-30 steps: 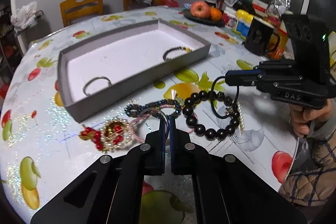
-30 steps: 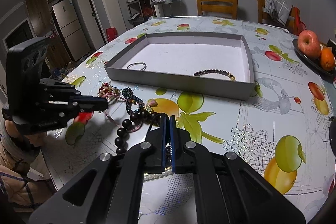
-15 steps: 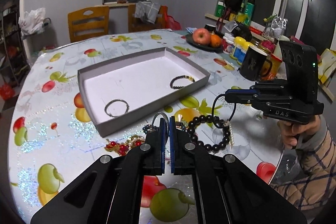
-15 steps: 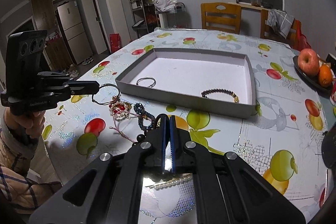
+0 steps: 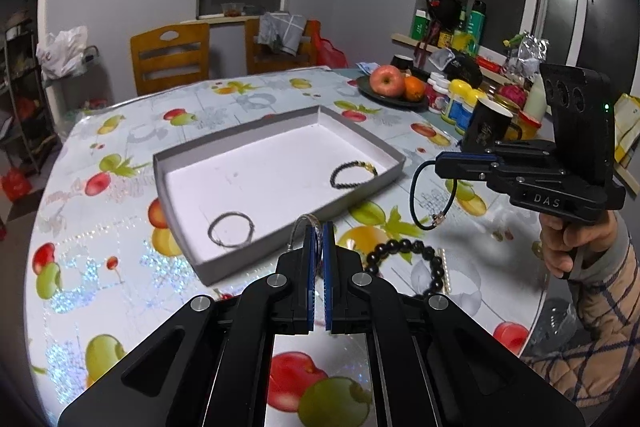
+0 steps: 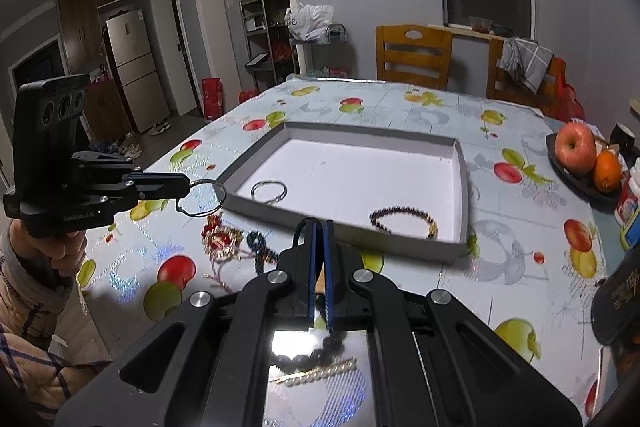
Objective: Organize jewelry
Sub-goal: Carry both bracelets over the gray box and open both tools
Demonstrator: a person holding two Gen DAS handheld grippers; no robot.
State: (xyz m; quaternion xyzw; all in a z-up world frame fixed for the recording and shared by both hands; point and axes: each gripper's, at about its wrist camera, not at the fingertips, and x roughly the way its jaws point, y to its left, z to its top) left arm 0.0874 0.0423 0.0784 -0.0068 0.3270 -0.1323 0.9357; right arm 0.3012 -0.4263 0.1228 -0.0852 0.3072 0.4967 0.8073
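My left gripper (image 5: 319, 227) is shut on a thin silver wire bangle (image 5: 301, 231) and holds it in the air just before the grey tray (image 5: 248, 259). To its right, my right gripper (image 5: 438, 163) is shut on a dark cord bracelet (image 5: 416, 199) that hangs as a loop beside the tray's right corner. The tray holds a silver ring (image 5: 231, 230) and a dark beaded bracelet (image 5: 352, 173). On the table lie a black bead bracelet (image 5: 404, 259), a pearl strip (image 5: 445, 269), a red-and-gold piece (image 6: 220, 233) and a blue beaded piece (image 6: 260, 247).
A fruit plate with an apple (image 5: 386, 79) and an orange sits behind the tray. A black mug (image 5: 486, 125), jars and bottles crowd the table's right side. Wooden chairs (image 5: 170, 57) stand at the far edge. A hand (image 5: 568, 243) holds the right gripper.
Both grippers have risen from the jewelry pile, each lifting its bracelet off the table. The silver bangle and the cord bracelet now hang free of the other pieces.
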